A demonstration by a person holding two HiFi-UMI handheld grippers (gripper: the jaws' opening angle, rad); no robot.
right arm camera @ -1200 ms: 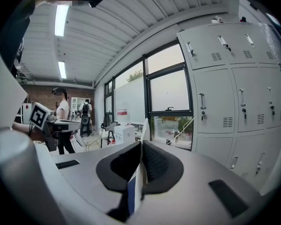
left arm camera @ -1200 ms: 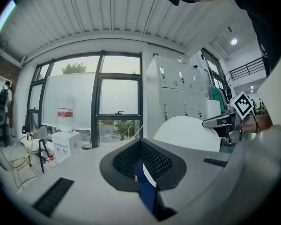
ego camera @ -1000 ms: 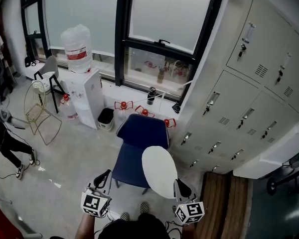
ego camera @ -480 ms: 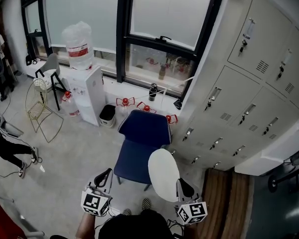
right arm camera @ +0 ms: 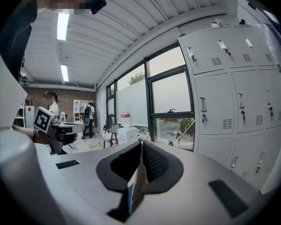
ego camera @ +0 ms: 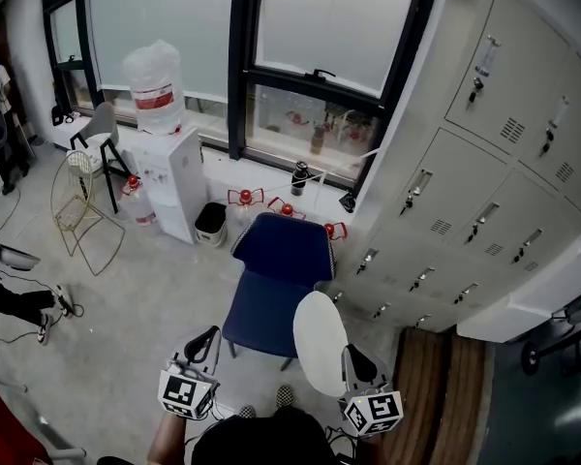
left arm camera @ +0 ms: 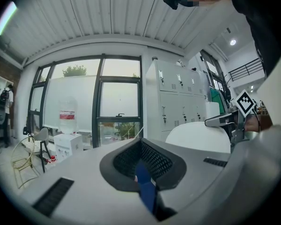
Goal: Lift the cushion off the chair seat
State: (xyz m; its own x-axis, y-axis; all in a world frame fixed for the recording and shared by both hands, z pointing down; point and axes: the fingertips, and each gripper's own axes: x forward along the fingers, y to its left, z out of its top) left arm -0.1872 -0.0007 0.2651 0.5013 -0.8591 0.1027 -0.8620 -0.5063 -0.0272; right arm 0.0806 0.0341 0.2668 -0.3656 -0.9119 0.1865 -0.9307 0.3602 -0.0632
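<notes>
Three views.

Head view: the white oval cushion (ego camera: 320, 343), smooth and thin, stands on edge at lower centre, just right of the blue chair seat (ego camera: 269, 303). The right gripper (ego camera: 356, 364) pinches its near rim. It is probably light and pliant, best taken at the rim.

Left gripper view: the left gripper (left arm camera: 141, 146) has its jaws together, empty; the cushion's rounded face lies at right.

Right gripper view: the jaws are clamped on a thin pale edge.

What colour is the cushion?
The cushion is plain white; clearest in the head view.
</notes>
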